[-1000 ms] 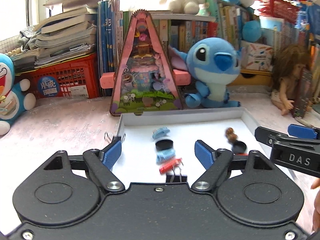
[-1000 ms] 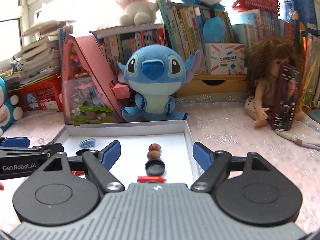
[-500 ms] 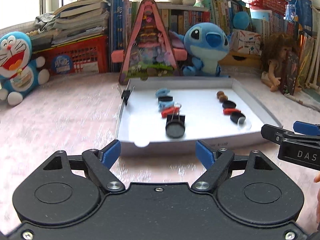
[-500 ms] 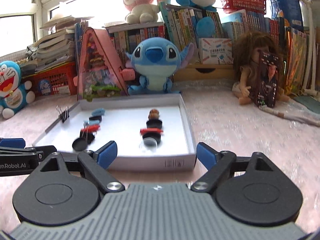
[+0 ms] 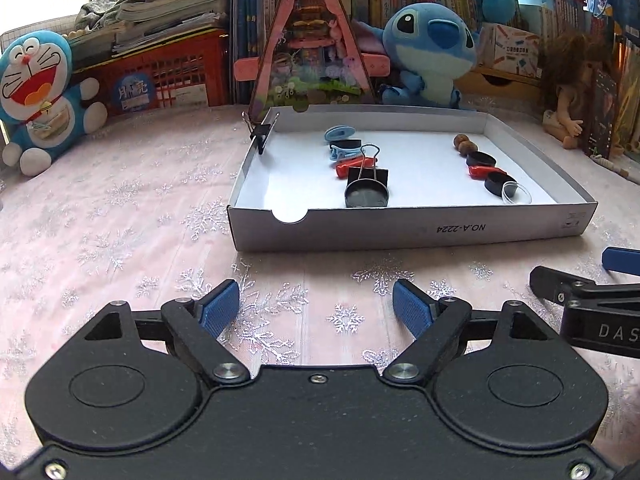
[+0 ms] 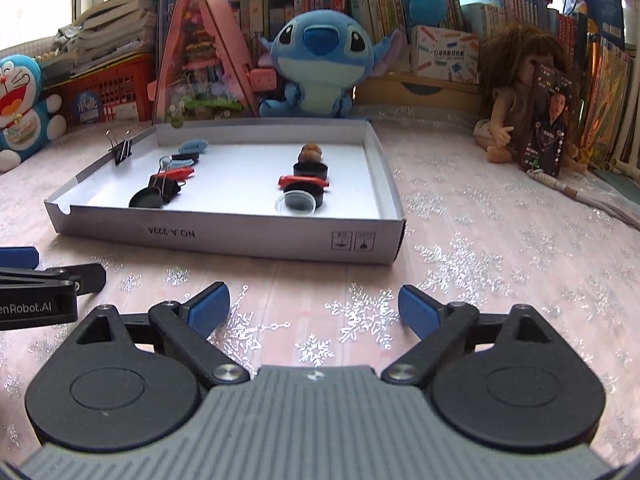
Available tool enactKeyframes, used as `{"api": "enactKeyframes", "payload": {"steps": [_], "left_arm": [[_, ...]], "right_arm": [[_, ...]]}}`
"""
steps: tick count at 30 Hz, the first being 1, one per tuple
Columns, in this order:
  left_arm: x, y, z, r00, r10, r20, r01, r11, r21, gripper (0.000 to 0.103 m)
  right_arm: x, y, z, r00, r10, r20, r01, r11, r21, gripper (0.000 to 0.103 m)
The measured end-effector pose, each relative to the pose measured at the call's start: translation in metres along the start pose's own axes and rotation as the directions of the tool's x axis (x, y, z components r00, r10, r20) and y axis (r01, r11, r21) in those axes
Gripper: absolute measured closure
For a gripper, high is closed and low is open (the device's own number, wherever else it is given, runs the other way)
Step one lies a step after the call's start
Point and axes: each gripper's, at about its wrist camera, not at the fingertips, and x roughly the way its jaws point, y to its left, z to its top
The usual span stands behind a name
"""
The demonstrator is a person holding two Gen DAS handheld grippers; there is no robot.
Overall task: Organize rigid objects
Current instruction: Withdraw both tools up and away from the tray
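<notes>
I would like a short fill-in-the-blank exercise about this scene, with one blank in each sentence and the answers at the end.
1. All the small items lie inside the white ____, not on the cloth.
2. A binder clip is clamped on the tray's ____ wall, as the left wrist view shows it.
3. The clear lid is the ____ item of the right-hand row.
4. Between the blue fingers of the left gripper there is ____ held.

Answers: tray; left; nearest; nothing

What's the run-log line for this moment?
left tool: open, empty | right tool: open, empty | both short of tray | items lined in tray
</notes>
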Motion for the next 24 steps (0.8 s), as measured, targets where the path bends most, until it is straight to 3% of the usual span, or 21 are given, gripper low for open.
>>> {"api": "enactKeyframes", "payload": {"steps": [4, 9, 12, 24], "left_arm": [[0.0021, -0.0009, -0.0037, 1.0, 0.0, 0.022, 0.0, 1.0, -0.005, 0.016], [0.0032, 0.0012, -0.0043, 1.0, -0.002, 0.02, 0.002, 1.0, -0.016, 0.012], [0.0074, 0.0015, -0.0029, 1.0, -0.02, 0.0, 0.02, 1.0, -0.015, 0.0], [0.0076, 0.0013, -0.0037, 1.0, -0.014, 0.002, 0.014, 1.0, -0.019, 0.0]], "right_arm": [[0.0021, -0.0004, -0.0013, 1.0, 0.002, -0.016, -0.002, 1.0, 0.009, 0.0], [0.004, -0.001, -0.0009, 1.0, 0.007, -0.027, -0.007, 1.0, 0.012, 0.0], [0.004, -0.0017, -0.0011, 1.0, 0.01, -0.028, -0.009, 1.0, 0.016, 0.0], [0.0044, -0.0034, -0.0019, 1.0, 0.015, -0.027, -0.015, 1.0, 0.024, 0.0]]}}
